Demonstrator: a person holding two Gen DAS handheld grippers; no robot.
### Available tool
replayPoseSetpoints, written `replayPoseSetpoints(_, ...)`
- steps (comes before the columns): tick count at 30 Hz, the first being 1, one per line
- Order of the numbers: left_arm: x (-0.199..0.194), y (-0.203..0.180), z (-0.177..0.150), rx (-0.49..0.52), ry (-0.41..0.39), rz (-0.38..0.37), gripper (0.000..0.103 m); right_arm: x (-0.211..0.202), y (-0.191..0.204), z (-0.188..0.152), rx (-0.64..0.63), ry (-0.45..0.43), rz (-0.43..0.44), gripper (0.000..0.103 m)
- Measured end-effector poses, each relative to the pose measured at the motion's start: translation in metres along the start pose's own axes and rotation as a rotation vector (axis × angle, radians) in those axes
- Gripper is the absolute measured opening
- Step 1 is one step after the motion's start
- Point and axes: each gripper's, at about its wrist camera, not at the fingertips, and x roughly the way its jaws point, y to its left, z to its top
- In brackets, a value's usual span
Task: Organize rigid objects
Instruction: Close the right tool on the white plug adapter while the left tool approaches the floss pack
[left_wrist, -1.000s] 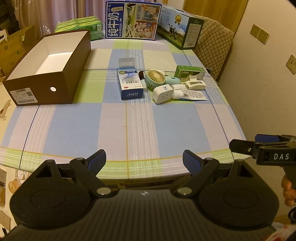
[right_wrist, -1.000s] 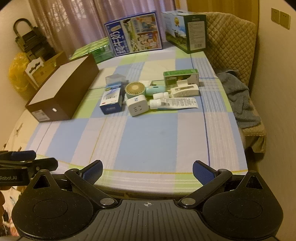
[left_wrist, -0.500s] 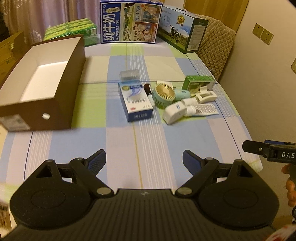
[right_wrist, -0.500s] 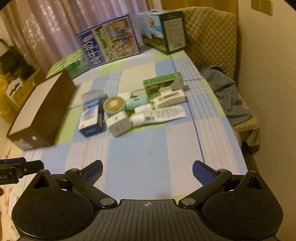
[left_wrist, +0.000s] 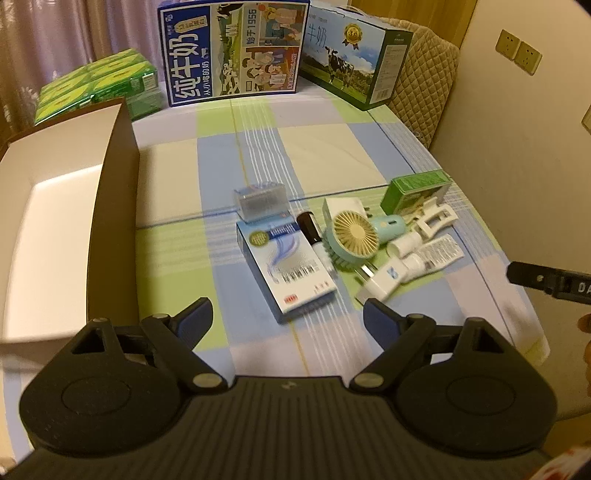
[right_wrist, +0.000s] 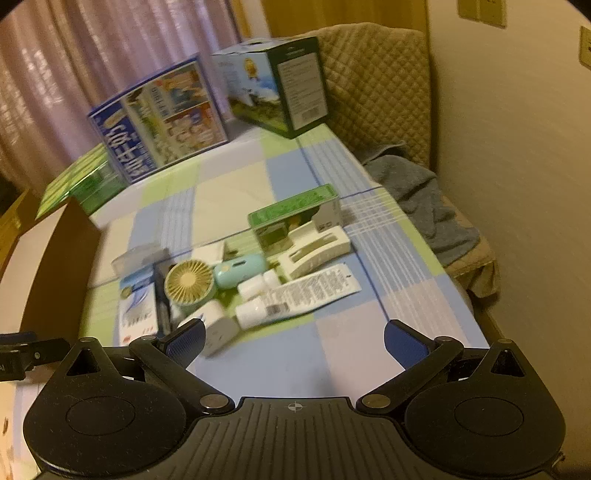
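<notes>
Approach step, nothing lifted yet. Left gripper spread wide, empty, just short of the blue-and-white cardboard packet lying on the checked table. Right gripper likewise released. Next: straddle, squeeze, carry to the open brown box.

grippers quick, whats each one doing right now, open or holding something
Left gripper: tongs open, holding nothing, above the table near the blue medicine box.
Right gripper: tongs open, holding nothing, near the white plug adapter.
</notes>
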Motion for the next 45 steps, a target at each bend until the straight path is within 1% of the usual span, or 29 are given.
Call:
replayPoseSetpoints(5,0.021,0.009,0.018,0.008,0.024,0.000,0.085,0.013,0.002,0.009,0.006,0.018,-0.025,0.101)
replayPoseSetpoints(8,0.026,0.010,0.022,0.004,0.024,-0.007,0.085,0.023,0.007,0.012,-0.012,0.039,0.010,0.101)
replayPoseSetpoints(12,0.034,0.013,0.019,-0.037,0.051,0.009,0.085,0.040,0.023,0.012,-0.100,0.067,0.059,0.100)
replayPoseSetpoints(16,0.040,0.018,0.011,-0.079,0.083,0.027,0.084,0.055,0.037,0.011,-0.193,0.082,0.155,0.089)
replayPoseSetpoints(17,0.041,0.020,0.009,-0.091,0.088,0.032,0.084,0.060,0.042,0.009,-0.229,0.092,0.176,0.088)
replayPoseSetpoints(20,0.042,0.025,0.005,-0.128,0.096,0.045,0.084,0.075,0.056,0.005,-0.320,0.115,0.204,0.080)
replayPoseSetpoints(22,0.042,0.028,0.003,-0.145,0.100,0.057,0.084,0.088,0.063,0.002,-0.366,0.136,0.233,0.071)
replayPoseSetpoints(26,0.042,0.035,-0.003,-0.180,0.106,0.078,0.084,0.105,0.072,-0.001,-0.435,0.160,0.264,0.068)
replayPoseSetpoints(30,0.043,0.042,-0.008,-0.212,0.115,0.094,0.084,0.118,0.079,-0.003,-0.509,0.177,0.267,0.067)
replayPoseSetpoints(32,0.044,0.044,-0.010,-0.222,0.121,0.101,0.084,0.123,0.082,-0.005,-0.540,0.182,0.277,0.064)
replayPoseSetpoints(37,0.047,0.047,-0.015,-0.239,0.132,0.107,0.084,0.134,0.088,-0.016,-0.618,0.191,0.254,0.057)
replayPoseSetpoints(45,0.051,0.047,-0.015,-0.236,0.136,0.107,0.084,0.142,0.090,-0.021,-0.648,0.183,0.229,0.056)
